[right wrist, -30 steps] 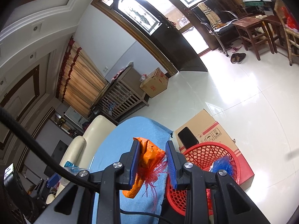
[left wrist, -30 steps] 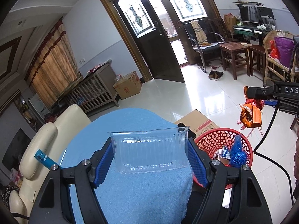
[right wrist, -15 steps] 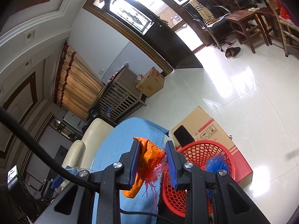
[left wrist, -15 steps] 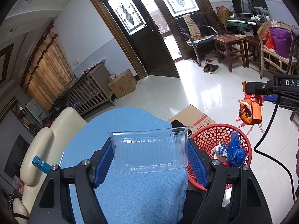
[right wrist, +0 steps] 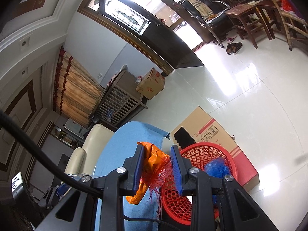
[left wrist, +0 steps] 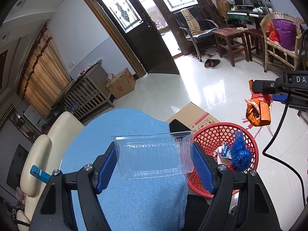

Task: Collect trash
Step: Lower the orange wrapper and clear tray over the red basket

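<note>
My left gripper (left wrist: pixel 154 154) is shut on a clear ribbed plastic container (left wrist: pixel 154 155), held above the blue cloth (left wrist: pixel 134 192) near its right edge. Just right of it stands a red mesh basket (left wrist: pixel 211 136) with a blue bag (left wrist: pixel 238 154) and wrappers inside. My right gripper (right wrist: pixel 156 163) is shut on an orange wrapper with red shreds (right wrist: pixel 154 163), hanging left of the basket (right wrist: pixel 194 152). The left wrist view shows that same wrapper (left wrist: pixel 258 111) dangling from the right gripper over the floor beyond the basket.
A cardboard box (left wrist: pixel 194 115) with a black phone (right wrist: pixel 183 137) on it lies behind the basket. A cream sofa (left wrist: pixel 38 150) holds a blue tube (left wrist: pixel 39 174). A black cable (left wrist: pixel 277 134) hangs at the right. Chairs, stools and a second box stand further off.
Both grippers have sunk a little and drifted, so the basket now sits closer and larger in both views. The container and the orange wrapper stay gripped as before.
</note>
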### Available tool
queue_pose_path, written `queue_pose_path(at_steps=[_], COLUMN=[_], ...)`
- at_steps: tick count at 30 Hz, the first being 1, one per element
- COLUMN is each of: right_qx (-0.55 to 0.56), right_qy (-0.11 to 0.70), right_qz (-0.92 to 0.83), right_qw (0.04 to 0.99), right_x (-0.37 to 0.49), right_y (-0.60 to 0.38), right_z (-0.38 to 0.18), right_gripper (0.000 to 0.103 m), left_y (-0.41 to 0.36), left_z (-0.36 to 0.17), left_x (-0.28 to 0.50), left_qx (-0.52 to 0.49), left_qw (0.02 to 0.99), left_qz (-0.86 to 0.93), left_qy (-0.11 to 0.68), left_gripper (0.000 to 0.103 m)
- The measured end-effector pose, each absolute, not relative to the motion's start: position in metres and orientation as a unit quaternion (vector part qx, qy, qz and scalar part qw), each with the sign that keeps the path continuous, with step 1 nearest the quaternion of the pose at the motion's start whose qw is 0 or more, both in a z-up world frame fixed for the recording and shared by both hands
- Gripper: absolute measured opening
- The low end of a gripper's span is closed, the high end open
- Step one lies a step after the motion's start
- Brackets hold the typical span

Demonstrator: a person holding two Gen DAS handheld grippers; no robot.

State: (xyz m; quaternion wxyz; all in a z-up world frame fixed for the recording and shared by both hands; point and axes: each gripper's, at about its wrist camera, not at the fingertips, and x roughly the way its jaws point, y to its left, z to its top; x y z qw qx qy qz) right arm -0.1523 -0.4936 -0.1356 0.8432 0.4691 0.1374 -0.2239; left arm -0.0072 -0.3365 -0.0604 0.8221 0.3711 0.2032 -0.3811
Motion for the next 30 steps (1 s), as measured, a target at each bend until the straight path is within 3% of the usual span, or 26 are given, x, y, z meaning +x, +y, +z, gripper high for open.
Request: queue_pose_path(at_steps=[30], right_qx=[0.505], right_qy=[0.170], right_qz=[-0.242], right_qw=[0.811], right_x=[-0.150], right_y=[-0.520], right_z=[-0.187], right_gripper=[0.030], left_y=[-0.370], left_z=[-0.108], left_x=[-0.001], left_qx=[0.398], left_qw=[0.791], left_qz=[-0.396], left_qy=[0.245], left_gripper=[0.077])
